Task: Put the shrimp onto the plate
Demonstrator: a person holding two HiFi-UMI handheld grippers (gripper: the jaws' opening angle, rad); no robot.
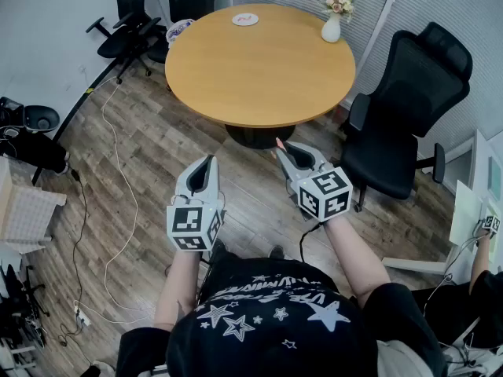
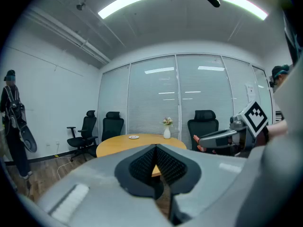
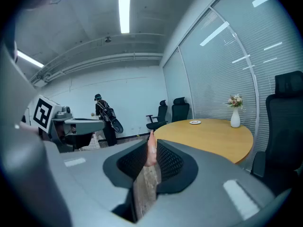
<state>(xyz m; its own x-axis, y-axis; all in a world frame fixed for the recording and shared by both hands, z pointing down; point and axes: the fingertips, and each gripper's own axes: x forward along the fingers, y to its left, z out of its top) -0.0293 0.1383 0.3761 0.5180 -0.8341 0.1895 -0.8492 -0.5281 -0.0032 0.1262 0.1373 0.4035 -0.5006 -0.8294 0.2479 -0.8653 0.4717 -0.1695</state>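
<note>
- We hold a claw in each hand, side by side and apart, both aimed at the round wooden tabletop and tipped slightly down over the wood floor.
- Our right claw is pinching the shrimp. The pale pink piece stands upright between the two ribbed pads, and its tip pokes out past them.
- From the head view the shrimp shows only as a small orange tip at the front of that claw, just short of the tabletop's near edge.
- Our left claw is pressed together with nothing in it. Its tips touch, and only a small gap shows behind them.
- The plate, small and white, lies on the far side of the tabletop, well apart from the shrimp.
- A white vase with flowers stands near the tabletop's far right edge, apart from the plate.
- A black office chair stands just beside the tabletop on the right.
- A pale cable trails over the floor on the left.
- In the right gripper view a person in dark clothes stands by the far wall.
</note>
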